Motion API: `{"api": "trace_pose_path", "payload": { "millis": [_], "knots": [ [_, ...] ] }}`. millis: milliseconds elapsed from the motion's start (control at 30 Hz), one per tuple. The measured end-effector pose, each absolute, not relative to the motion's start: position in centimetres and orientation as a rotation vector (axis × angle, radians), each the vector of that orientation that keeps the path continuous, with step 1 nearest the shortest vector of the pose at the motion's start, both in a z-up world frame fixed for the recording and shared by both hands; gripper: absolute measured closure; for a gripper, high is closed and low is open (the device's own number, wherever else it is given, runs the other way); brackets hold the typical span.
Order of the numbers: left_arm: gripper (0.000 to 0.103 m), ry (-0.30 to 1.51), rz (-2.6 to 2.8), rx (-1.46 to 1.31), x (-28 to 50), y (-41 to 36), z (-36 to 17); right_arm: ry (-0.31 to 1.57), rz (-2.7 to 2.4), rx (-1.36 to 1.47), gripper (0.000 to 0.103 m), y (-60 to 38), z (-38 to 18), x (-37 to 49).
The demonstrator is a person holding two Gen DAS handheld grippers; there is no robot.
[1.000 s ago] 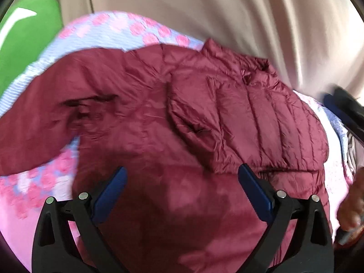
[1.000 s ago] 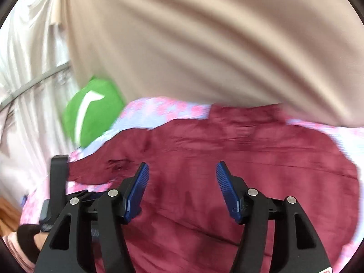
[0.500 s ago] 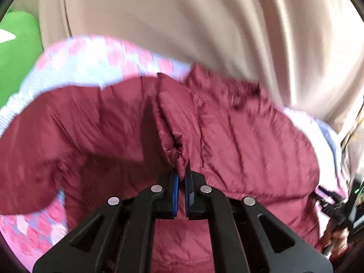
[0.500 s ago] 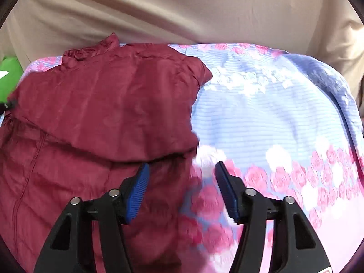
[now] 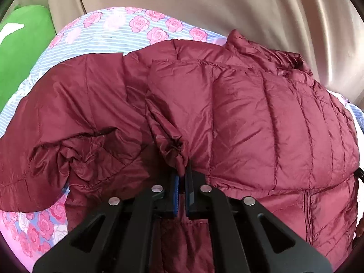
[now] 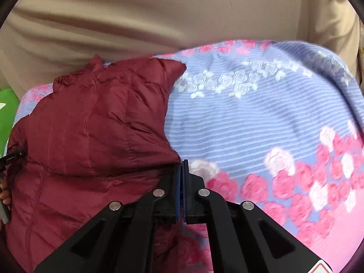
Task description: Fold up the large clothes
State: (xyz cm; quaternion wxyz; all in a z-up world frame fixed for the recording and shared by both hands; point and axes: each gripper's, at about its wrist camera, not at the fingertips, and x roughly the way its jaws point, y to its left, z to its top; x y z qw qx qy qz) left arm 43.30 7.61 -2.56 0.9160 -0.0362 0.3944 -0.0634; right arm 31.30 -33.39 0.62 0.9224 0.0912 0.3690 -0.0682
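Clamping both: my left gripper [image 5: 182, 175] pinches the jacket [image 5: 250, 118] cuff dead ahead, my right gripper [image 6: 182, 168] bites its hem corner just left.

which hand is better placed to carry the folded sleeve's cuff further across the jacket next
Left, probably. The left gripper is shut on the sleeve cuff of the maroon jacket. The right gripper sits shut at the jacket's far edge beside the floral blanket.

Left wrist: close, angled down over jacket [image 5: 250, 113] from its hem.
Right wrist: close, at jacket's right edge.
Shared: jacket, bedspread [image 6: 250, 113].
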Motion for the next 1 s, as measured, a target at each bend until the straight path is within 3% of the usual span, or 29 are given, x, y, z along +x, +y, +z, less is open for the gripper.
{"api": "trace_pose_path", "payload": {
  "millis": [67,233,300,433,500,600,667,700,767,833,933,1000],
  "knots": [
    [0.101,0.809,-0.135,-0.076,43.2,7.5,-2.7,0.837,-0.14,0.182,0.103,-33.3,-0.8,32.3],
    [0.1,0.794,-0.137,-0.073,42.3,7.8,-3.1,0.728,-0.14,0.186,0.099,-32.1,3.7,30.2],
    [0.1,0.791,-0.138,-0.081,41.8,8.3,-3.4,0.662,-0.129,0.214,0.086,-32.3,6.1,29.3],
    [0.1,0.788,-0.14,-0.09,41.9,8.7,-3.2,0.636,-0.083,0.243,0.077,-32.8,8.4,32.7],
    [0.099,0.787,-0.148,-0.105,41.9,8.8,-3.3,0.652,-0.097,0.23,0.049,-32.7,8.1,35.3],
    [0.099,0.787,-0.157,-0.124,41.7,9.1,-3.3,0.683,-0.152,0.259,0.048,-33.4,6.9,39.7],
    [0.099,0.787,-0.159,-0.127,41.7,9.3,-3.3,0.736,-0.141,0.353,0.053,-34.6,5.3,42.2],
    [0.098,0.787,-0.158,-0.125,41.7,9.2,-3.3,0.749,-0.117,0.409,0.082,-35.1,4.7,43.2],
    [0.098,0.788,-0.154,-0.115,41.7,9.1,-3.4,0.7,-0.086,0.458,0.095,-35.6,5.1,42.9],
    [0.098,0.79,-0.15,-0.1,41.7,8.9,-3.4,0.651,-0.101,0.444,0.099,-36.2,5.6,43.0],
    [0.098,0.791,-0.142,-0.078,41.7,8.6,-3.5,0.79,-0.186,0.411,0.103,-37.2,2.7,45.4],
    [0.098,0.791,-0.147,-0.087,41.6,8.9,-3.5,0.768,-0.205,0.41,0.103,-37.5,2.9,44.8]
  ]
}}
